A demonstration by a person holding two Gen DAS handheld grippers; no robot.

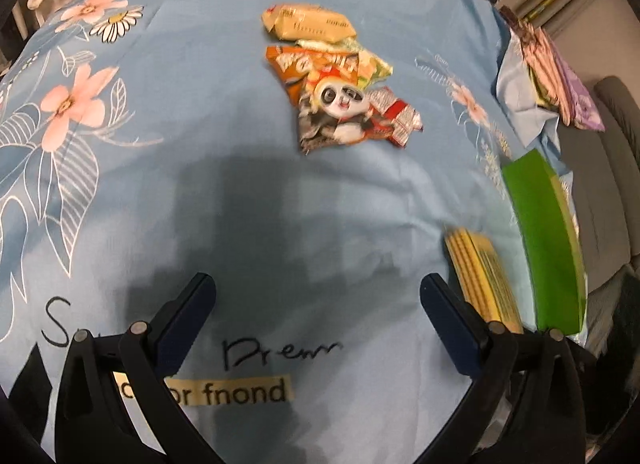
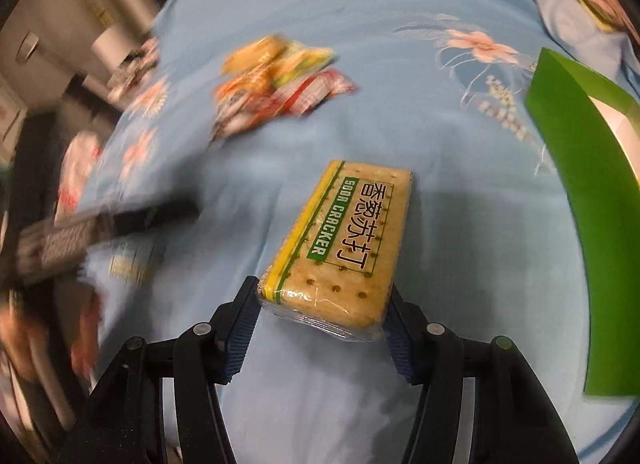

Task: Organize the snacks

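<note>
**Cracker pack pinched in the right claw above the blue cloth**

One soda cracker pack (image 2: 344, 248), one green box (image 2: 580, 199) and one loose heap of snack packets (image 1: 332, 75) were in view; the heap held at least five wrappers, though overlap kept the exact count uncertain. The left claw (image 1: 318, 316) stood spread wide, holding nothing, above the flowered blue cloth (image 1: 240, 203). The right claw (image 2: 320, 316) was pinching the cracker pack by its near end, both pads pressed to its sides. The pack was a flat rectangular clear-wrapped block, pale biscuit colour with yellow and green stripes down one edge and a green "SODA CRACKER" band. It was raised off the cloth, between the heap and the green box, which stood open at the cloth's right edge.
</note>
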